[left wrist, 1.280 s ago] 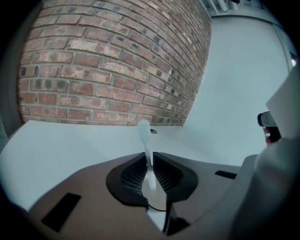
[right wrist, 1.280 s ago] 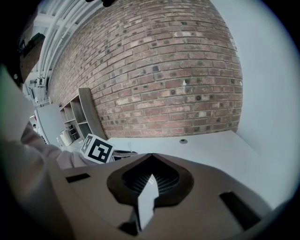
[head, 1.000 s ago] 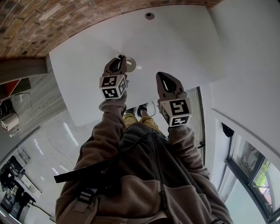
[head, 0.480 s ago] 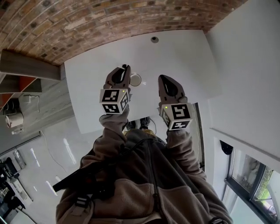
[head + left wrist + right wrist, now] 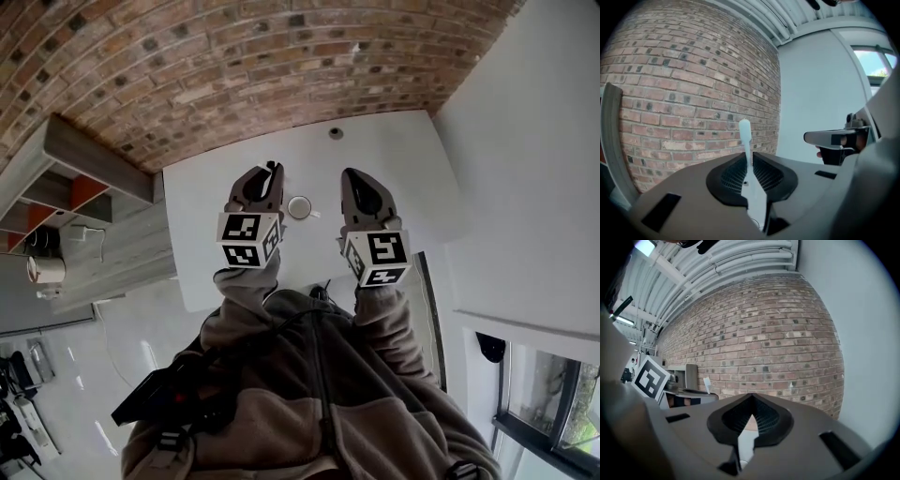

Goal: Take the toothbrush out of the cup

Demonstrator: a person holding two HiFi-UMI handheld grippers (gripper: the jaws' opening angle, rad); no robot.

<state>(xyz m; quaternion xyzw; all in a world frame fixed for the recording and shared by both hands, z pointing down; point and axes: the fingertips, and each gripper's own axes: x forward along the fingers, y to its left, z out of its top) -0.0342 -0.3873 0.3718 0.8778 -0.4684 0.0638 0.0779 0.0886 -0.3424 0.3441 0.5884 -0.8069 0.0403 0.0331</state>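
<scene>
My left gripper (image 5: 270, 172) is shut on a white toothbrush (image 5: 746, 140). The brush stands upright between the pads, its head poking well above the jaw tips against the brick wall. The round white cup (image 5: 299, 207) sits far below on the white table (image 5: 403, 169), between the two grippers in the head view, apart from the brush. To the right, my right gripper (image 5: 352, 176) is held at about the same height, its jaw tips meeting with nothing between them (image 5: 751, 397). Each gripper shows side-on in the other's view: the right gripper (image 5: 834, 138), the left gripper (image 5: 686, 397).
A brick wall (image 5: 234, 66) runs behind the table. A grey shelf unit (image 5: 84, 178) stands to the left, and a white wall (image 5: 534, 187) to the right. A small dark round fitting (image 5: 336, 133) sits near the table's far edge.
Both grippers have risen well above the table, the left one keeping the toothbrush. The table and cup look smaller and more of the brick wall shows.
</scene>
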